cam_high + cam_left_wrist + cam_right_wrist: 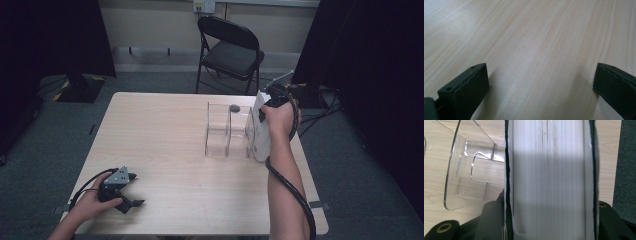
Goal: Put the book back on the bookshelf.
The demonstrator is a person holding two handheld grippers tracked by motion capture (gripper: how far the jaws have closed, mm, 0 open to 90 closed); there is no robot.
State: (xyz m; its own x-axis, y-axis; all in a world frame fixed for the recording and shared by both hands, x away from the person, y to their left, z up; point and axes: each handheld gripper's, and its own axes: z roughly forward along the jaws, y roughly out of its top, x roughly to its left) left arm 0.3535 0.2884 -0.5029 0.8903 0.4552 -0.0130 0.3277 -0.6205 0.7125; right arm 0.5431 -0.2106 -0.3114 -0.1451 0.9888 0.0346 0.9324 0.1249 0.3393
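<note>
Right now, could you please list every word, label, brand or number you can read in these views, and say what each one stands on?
There is no text that can be read.
White book, held between the right gripper jaws: page edges face the camera, no print shows.
Clear acrylic rack: no label.
Wall socket plate: any marking is too small to read.
Left gripper: no marking shows.

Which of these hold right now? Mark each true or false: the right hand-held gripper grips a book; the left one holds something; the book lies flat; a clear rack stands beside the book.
1. The right hand-held gripper grips a white book: true.
2. The left hand-held gripper holds something: false, its jaws stand open over bare table.
3. The book lies flat: false, it stands upright on edge.
4. A clear rack stands beside the book: true.
</note>
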